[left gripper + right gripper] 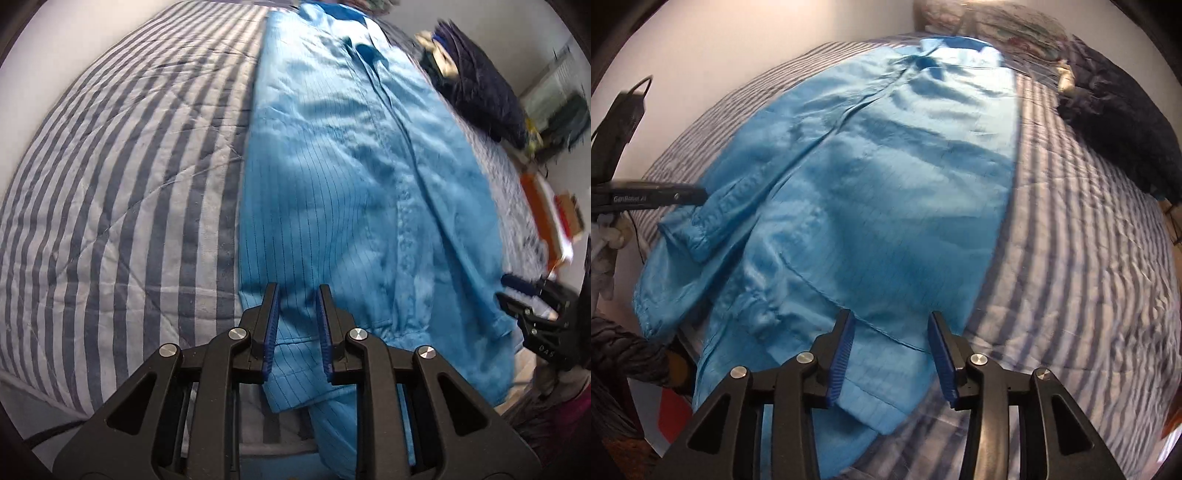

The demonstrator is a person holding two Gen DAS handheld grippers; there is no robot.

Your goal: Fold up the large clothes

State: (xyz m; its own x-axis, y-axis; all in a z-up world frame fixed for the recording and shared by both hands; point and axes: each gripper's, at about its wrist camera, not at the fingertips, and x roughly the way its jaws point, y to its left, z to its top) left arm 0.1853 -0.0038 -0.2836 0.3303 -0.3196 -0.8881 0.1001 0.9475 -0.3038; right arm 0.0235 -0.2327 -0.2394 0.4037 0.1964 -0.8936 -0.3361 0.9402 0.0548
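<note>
Blue coat (332,166) lies flat lengthwise on the striped quilt (110,184), collar at the far end, sides folded in. Thin slick fabric: light, limp, likely slides. Left gripper (297,291) and right gripper (892,317) both hover over the near hem, jaws apart, nothing clamped. Best hold: the hem corners, pinching all layers.

A bedroom in a home

A bed fills both views, covered by a quilted striped bedspread (122,192) in grey and dark blue, with a patterned pillow (997,22) at its head (blurred), a dark bundle of clothes (480,92) on it and plain white walls (738,44) close around.
</note>
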